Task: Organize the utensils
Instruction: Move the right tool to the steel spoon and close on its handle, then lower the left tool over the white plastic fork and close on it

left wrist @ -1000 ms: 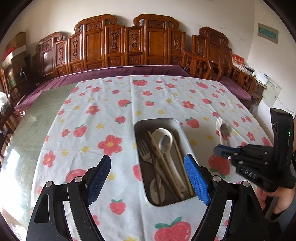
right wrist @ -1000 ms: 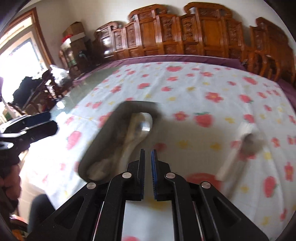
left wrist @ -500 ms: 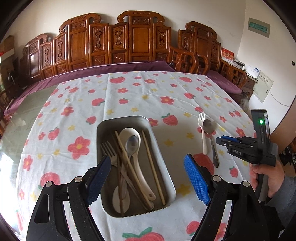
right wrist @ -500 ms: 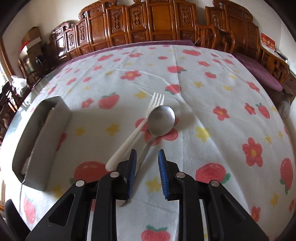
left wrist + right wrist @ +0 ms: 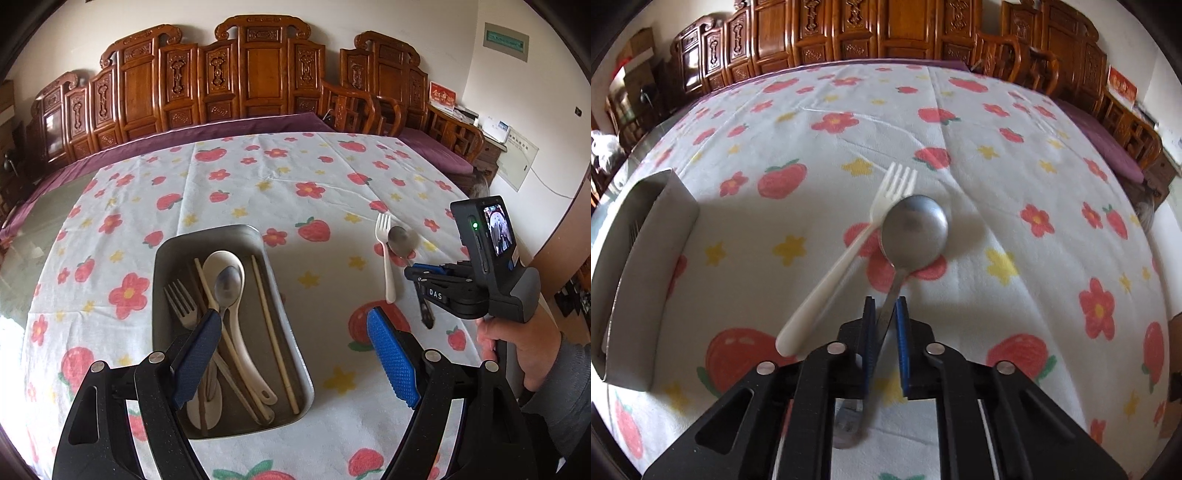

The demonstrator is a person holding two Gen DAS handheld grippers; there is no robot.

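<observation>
A metal tray (image 5: 159,295) lies on the flowered tablecloth, with a white soup spoon (image 5: 229,295), a metal fork (image 5: 181,299), chopsticks (image 5: 273,332) and other utensils in it. My left gripper (image 5: 293,321) hangs open above the tray's near right side, holding nothing. To the right, a white plastic fork (image 5: 849,258) and a metal spoon (image 5: 914,229) lie side by side on the cloth. My right gripper (image 5: 885,314) is shut on the metal spoon's handle, pointing steeply down. The spoon's bowl still rests on the cloth. The left wrist view shows this gripper (image 5: 417,275) at the spoon (image 5: 400,240).
The tray (image 5: 653,236) sits to the left of the fork and spoon. Carved wooden chairs (image 5: 258,74) line the table's far side. A person's hand (image 5: 517,343) holds the right gripper's handle near the table's right edge.
My right gripper swung from the tray over to the metal spoon, came down and closed on its handle. My left gripper drifted right, so the tray now sits further left in its view.
</observation>
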